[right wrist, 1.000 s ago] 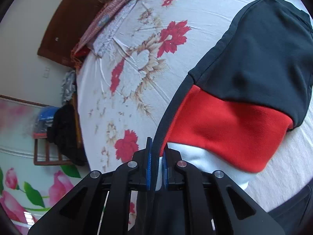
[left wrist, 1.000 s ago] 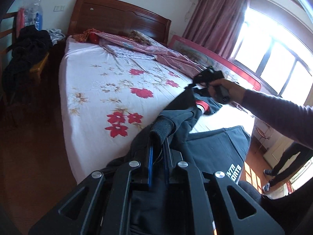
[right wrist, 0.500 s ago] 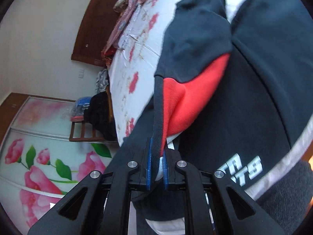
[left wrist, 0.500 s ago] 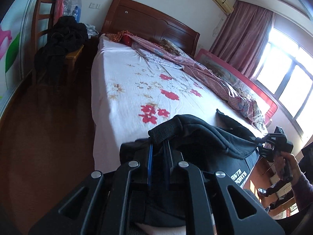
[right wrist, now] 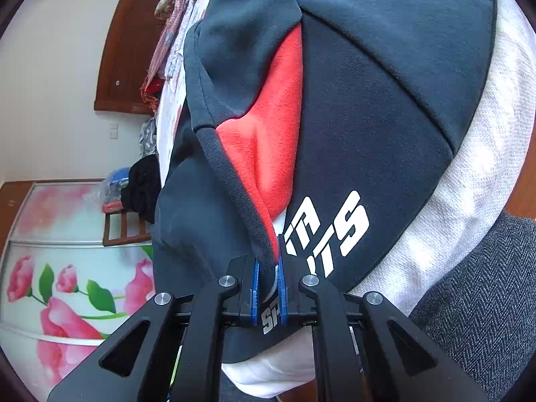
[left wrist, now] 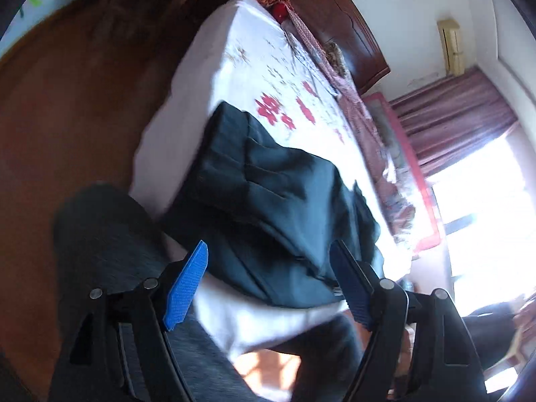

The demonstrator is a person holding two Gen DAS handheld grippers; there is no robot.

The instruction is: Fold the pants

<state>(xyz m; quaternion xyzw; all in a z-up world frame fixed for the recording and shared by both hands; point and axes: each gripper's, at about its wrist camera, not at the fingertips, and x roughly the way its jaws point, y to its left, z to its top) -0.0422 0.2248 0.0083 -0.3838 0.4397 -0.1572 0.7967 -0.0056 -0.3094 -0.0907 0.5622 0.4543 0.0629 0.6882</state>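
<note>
The dark navy pants (left wrist: 278, 214) lie folded over on the near corner of the bed (left wrist: 254, 67). My left gripper (left wrist: 268, 258) is open and empty, above the near edge of the pants. In the right wrist view the pants (right wrist: 361, 107) show a red panel (right wrist: 274, 127) and white lettering (right wrist: 331, 227). My right gripper (right wrist: 268, 268) is shut on the dark ribbed hem of the pants (right wrist: 234, 187) and holds it over the folded layers.
The bed has a white sheet with red flowers and a wooden headboard (left wrist: 338, 16). A pink patterned blanket (left wrist: 355, 100) runs along its far side. Brown wooden floor (left wrist: 67, 100) lies to the left. A chair with dark clothes (right wrist: 140, 191) stands by a flowered wall.
My left gripper has let go of the pants and opened; the view has swung down over the bed corner. My right gripper has carried the hem closer over the lettering.
</note>
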